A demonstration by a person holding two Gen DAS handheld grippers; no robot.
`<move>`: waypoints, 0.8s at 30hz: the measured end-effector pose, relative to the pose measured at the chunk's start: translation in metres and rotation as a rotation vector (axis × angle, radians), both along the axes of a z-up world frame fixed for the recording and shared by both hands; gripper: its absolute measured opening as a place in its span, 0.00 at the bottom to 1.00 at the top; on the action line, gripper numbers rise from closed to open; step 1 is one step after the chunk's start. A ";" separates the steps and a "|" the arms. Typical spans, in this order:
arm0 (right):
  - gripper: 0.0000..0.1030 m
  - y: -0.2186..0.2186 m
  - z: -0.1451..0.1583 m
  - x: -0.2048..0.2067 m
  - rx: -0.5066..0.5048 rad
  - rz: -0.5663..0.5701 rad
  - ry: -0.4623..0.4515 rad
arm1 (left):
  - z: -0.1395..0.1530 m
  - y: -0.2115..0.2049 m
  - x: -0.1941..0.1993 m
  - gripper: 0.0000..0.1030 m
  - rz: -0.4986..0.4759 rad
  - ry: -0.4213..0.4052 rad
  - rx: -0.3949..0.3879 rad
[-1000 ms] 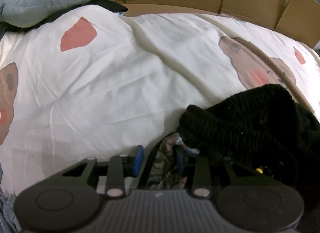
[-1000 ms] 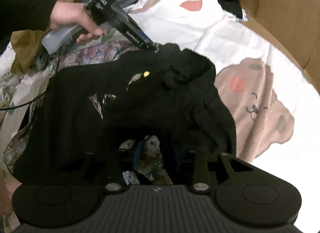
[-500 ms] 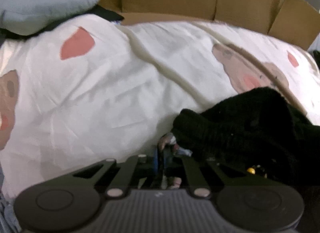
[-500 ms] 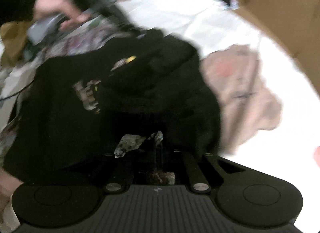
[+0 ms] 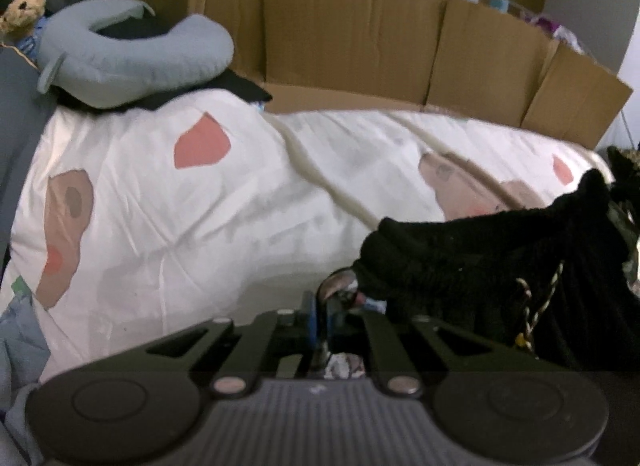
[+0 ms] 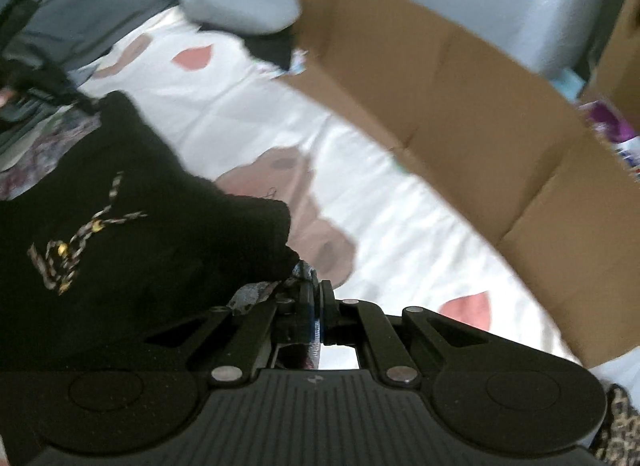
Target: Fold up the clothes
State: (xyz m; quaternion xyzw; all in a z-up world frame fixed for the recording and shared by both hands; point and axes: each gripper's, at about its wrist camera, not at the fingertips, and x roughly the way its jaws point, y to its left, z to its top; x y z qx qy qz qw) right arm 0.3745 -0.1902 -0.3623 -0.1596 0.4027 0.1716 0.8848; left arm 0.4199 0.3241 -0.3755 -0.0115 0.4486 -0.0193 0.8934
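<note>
The left tool (image 5: 322, 316) is clamped on the patterned lining of the black knit sweater (image 5: 472, 266); the right tool (image 6: 316, 316) pinches the same lining. The sweater hangs bunched over the bed (image 5: 240, 205), not yet spread; folding has barely started.

My left wrist camera sits low behind its fingers, tilted down across the white bedspread (image 5: 168, 234) toward the cardboard wall (image 5: 352, 37). My right one looks close over the same bedspread. Both share the grey neck pillow (image 5: 132, 61) and black sweater (image 5: 480, 266).
</note>
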 end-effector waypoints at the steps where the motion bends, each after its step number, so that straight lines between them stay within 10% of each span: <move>1: 0.00 -0.001 0.003 0.001 -0.007 -0.011 -0.020 | 0.003 -0.002 -0.002 0.04 0.001 -0.014 -0.003; 6: 0.00 0.004 -0.001 0.007 -0.065 -0.065 -0.085 | -0.009 -0.021 -0.002 0.04 -0.033 -0.002 -0.005; 14: 0.05 0.006 -0.055 0.011 -0.002 -0.051 0.064 | -0.055 -0.037 0.002 0.11 -0.037 0.113 0.020; 19: 0.37 -0.017 -0.039 0.013 0.124 -0.068 0.102 | -0.041 -0.028 0.001 0.35 -0.051 0.102 -0.007; 24: 0.49 -0.043 -0.033 0.029 0.268 -0.109 0.149 | -0.032 -0.013 0.011 0.42 -0.043 0.100 -0.035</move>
